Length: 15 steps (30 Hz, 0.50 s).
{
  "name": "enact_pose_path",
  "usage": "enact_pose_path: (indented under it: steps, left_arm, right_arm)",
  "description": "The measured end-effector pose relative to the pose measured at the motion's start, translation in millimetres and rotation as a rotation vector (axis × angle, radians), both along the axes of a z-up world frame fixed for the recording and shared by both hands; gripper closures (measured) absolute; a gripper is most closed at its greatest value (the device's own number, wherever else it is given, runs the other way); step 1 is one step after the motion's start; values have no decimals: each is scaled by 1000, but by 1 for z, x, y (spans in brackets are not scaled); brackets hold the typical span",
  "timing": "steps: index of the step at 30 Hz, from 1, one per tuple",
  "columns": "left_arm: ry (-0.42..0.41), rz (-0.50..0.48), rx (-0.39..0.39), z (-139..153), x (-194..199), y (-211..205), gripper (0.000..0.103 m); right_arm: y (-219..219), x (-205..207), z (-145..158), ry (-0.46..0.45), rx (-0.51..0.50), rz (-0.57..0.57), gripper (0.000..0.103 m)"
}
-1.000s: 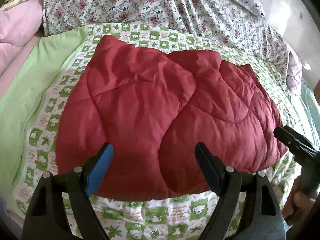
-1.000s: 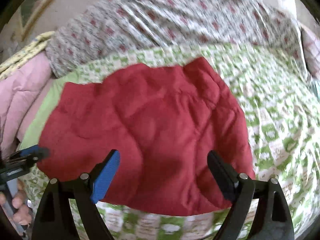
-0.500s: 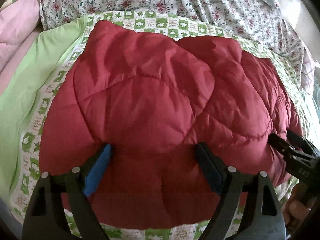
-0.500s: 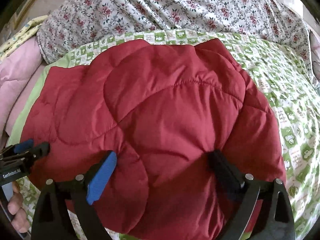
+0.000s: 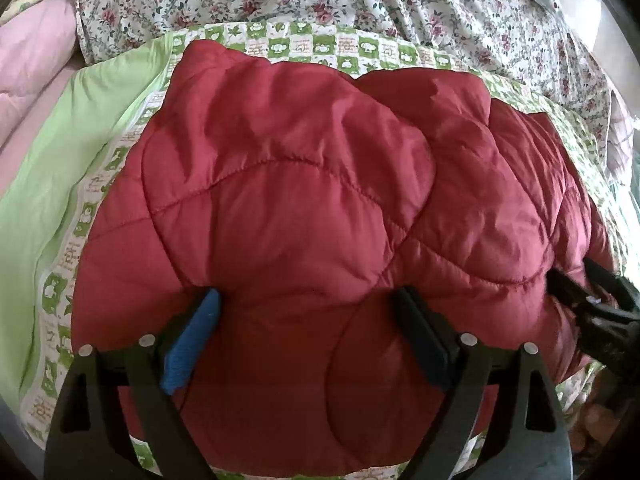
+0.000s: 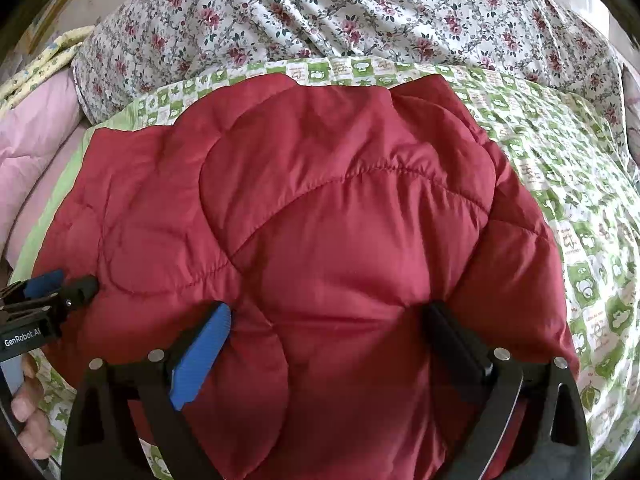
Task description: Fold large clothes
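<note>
I am pressing my left gripper point(image 5: 308, 332) and my right gripper point(image 6: 328, 344) into the near edge of the red quilted jacket point(image 5: 320, 208), which is lying folded on the green patterned bedsheet point(image 6: 580, 184). Both grippers are standing wide open, fingers sinking into the padding on either side without clamping it.

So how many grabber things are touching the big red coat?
2. The left hand-held gripper presses open into the near edge of the red coat toward its left side; the right hand-held gripper does the same further right. No others show.
</note>
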<state>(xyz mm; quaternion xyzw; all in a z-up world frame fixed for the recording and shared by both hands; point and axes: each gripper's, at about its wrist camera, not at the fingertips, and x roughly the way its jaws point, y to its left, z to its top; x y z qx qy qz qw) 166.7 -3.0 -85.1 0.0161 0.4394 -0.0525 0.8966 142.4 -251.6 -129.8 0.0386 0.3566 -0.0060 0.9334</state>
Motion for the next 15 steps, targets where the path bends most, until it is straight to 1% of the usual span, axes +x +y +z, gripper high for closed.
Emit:
enact_pose_path:
  steps: [3, 5, 7, 9, 11, 15]
  left_arm:
    - [8, -4, -3, 1, 2, 1, 12]
    - [15, -4, -4, 2, 4, 0, 12]
    - [24, -4, -7, 3, 6, 0, 12]
    - [28, -6, -7, 4, 8, 0, 12]
    - [33, -7, -4, 3, 9, -1, 11]
    - [42, -8, 1, 2, 13, -2, 10]
  right_arm:
    - [2, -5, 16, -46, -2, 8, 7]
    - [5, -1, 24, -49, -12, 21, 8]
    - [2, 10, 20, -12, 7, 29, 7]
    - [0, 21, 10, 28, 6, 33, 6]
    - [-1, 23, 4, 29, 8, 36, 3]
    - [1, 25, 0, 31, -6, 37, 2]
